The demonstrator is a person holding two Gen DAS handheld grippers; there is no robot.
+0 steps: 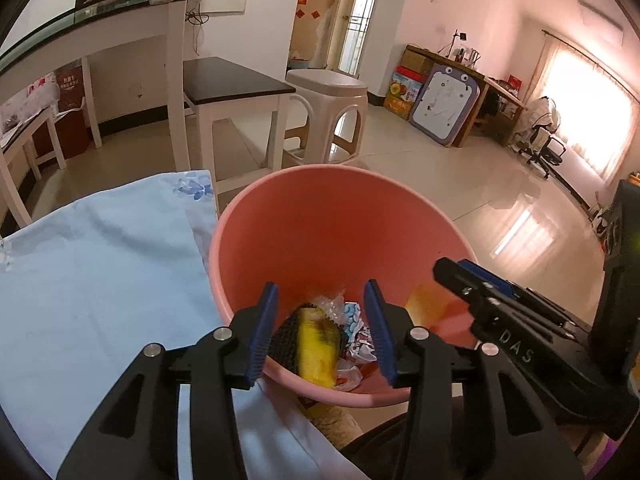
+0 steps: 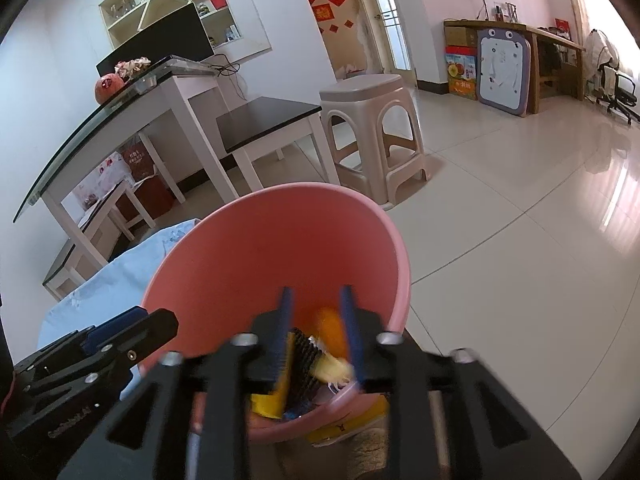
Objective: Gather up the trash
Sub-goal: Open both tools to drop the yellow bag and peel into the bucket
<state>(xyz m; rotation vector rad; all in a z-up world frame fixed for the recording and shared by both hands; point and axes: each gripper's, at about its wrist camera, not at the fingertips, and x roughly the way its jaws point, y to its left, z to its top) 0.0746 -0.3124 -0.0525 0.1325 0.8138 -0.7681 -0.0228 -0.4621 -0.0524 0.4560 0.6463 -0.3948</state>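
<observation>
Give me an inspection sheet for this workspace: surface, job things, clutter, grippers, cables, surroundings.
Surface: light blue cloth left of the bin.
Job things: pink bin holding a yellow wrapper, black mesh piece, crumpled printed wrappers and a blurred orange item.
Clutter: nothing seen on the cloth.
Grippers: left gripper and right gripper both open over the bin, neither holding anything.
Cables: wires on the glass desk.
Surroundings: plastic stool, black-topped bench, tiled floor.
</observation>
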